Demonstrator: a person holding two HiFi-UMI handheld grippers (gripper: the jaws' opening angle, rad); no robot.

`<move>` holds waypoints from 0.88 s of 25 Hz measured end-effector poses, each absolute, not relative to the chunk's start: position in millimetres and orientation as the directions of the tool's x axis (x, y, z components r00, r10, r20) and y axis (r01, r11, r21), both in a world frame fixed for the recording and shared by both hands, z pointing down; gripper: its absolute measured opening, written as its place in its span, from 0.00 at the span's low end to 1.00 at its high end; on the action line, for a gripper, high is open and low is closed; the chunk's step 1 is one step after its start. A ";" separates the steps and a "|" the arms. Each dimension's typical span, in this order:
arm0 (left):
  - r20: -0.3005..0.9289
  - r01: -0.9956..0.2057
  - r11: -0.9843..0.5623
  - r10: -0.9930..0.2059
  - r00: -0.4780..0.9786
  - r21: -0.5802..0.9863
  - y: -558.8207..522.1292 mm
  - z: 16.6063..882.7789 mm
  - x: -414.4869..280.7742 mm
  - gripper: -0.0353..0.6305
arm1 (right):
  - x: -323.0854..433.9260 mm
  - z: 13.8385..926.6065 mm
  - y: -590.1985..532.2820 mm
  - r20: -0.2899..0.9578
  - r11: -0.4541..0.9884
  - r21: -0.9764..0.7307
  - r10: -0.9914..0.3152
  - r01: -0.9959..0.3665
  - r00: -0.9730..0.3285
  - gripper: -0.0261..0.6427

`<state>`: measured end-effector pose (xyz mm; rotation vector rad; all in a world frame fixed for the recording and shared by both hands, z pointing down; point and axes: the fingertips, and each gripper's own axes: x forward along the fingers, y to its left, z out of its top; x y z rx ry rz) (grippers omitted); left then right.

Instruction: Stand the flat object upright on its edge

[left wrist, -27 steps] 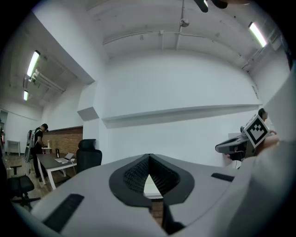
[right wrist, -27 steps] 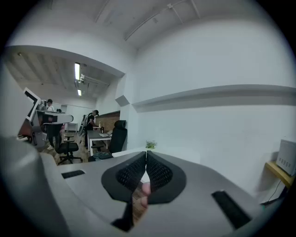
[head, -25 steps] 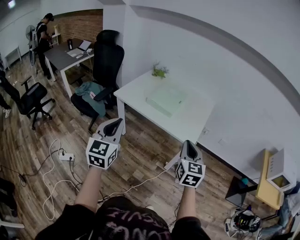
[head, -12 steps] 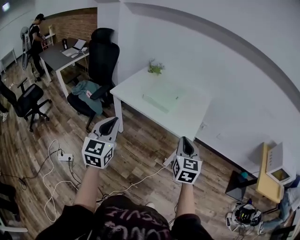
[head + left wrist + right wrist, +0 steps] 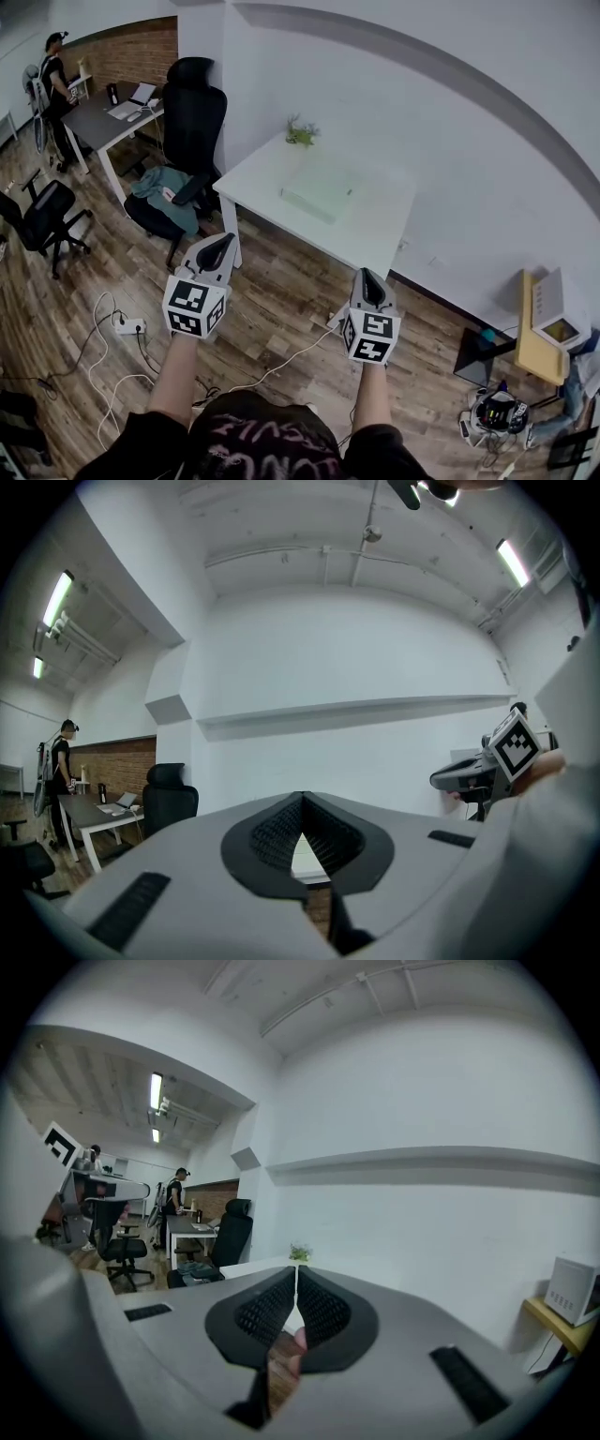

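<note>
A pale green flat slab [image 5: 322, 190] lies flat on the white table [image 5: 375, 234] ahead of me, against the white wall. My left gripper [image 5: 221, 246] hangs shut and empty over the wood floor, well short of the table's near left corner. My right gripper [image 5: 367, 279] is also shut with nothing in it, just short of the table's front edge. In the left gripper view the jaws [image 5: 300, 803] meet at the tips and the right gripper [image 5: 487, 766] shows at the right. In the right gripper view the jaws [image 5: 295, 1274] are closed.
A small potted plant [image 5: 301, 133] stands at the table's far corner. A black office chair [image 5: 190, 112] with clothes on it sits left of the table. A person [image 5: 52, 84] stands by a grey desk [image 5: 117, 117] at far left. Cables and a power strip [image 5: 128, 326] lie on the floor.
The view has shifted: table and slab sit slightly lower and closer to me. Both grippers stay shut, held in much the same place in front of me.
</note>
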<state>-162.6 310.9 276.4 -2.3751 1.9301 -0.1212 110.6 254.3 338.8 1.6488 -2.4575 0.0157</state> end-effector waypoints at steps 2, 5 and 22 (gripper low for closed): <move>0.015 -0.968 -0.224 -0.975 0.223 -0.115 307.9 278.3 -168.9 0.07 | 103.0 341.1 255.2 0.162 0.373 0.096 -0.921 -0.923 -0.355 0.08; 0.026 -0.963 -0.244 -0.970 0.243 -0.111 302.0 284.3 -179.5 0.07 | 95.0 347.2 255.0 0.174 0.354 0.096 -0.926 -0.930 -0.334 0.08; 0.046 -0.956 -0.273 -0.962 0.270 -0.109 218.5 309.1 -205.9 0.07 | 74.1 367.2 179.3 0.183 0.341 0.095 -0.930 -0.935 -0.320 0.08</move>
